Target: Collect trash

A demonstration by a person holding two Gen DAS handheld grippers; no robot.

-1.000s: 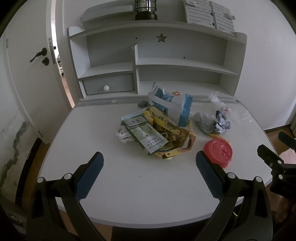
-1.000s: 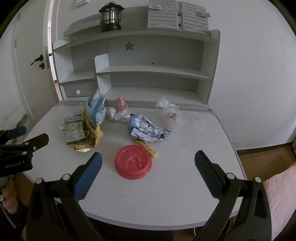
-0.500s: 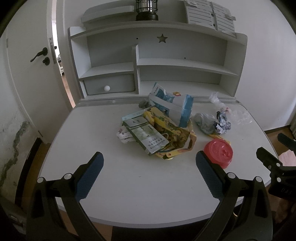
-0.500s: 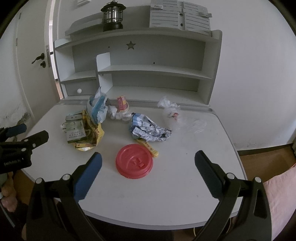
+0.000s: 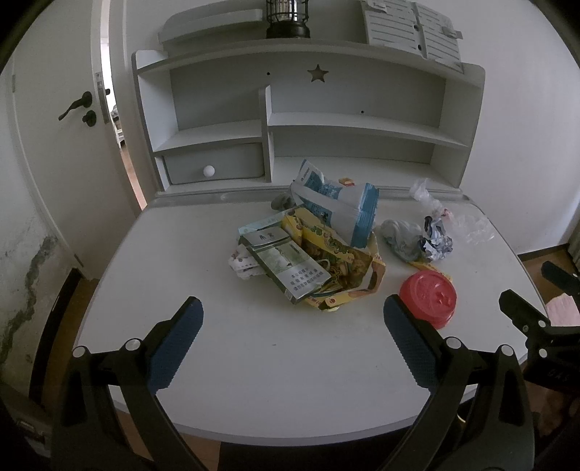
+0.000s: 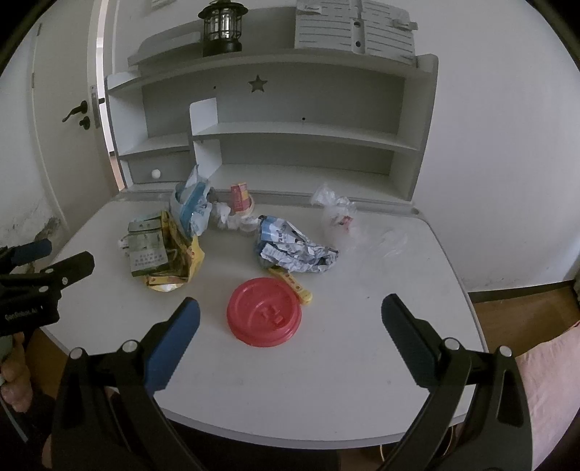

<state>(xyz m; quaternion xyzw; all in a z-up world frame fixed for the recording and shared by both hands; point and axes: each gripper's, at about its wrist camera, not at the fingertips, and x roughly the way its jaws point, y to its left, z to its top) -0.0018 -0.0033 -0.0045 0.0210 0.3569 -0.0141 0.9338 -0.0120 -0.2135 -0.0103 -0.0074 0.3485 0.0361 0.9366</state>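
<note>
Two hand-held grippers hang over the near edge of the counter [image 6: 362, 362], both wide apart and holding nothing: the left hand-held gripper [image 5: 290, 337] and the right hand-held gripper [image 6: 290, 333]. A red lid [image 6: 264, 316] lies flat on the counter. Just behind the red lid sits a crumpled paper [image 6: 295, 250]. Farther left of the red lid lies a pile of wrappers [image 6: 163, 253], with a clear plastic bag [image 6: 339, 213] far behind the lid to the right.

Counts on the desk
One red lid [image 6: 264, 311], one lantern [image 6: 222, 29], two grippers [image 5: 293, 328] [image 6: 290, 326], one drawer knob [image 5: 208, 171].
</note>
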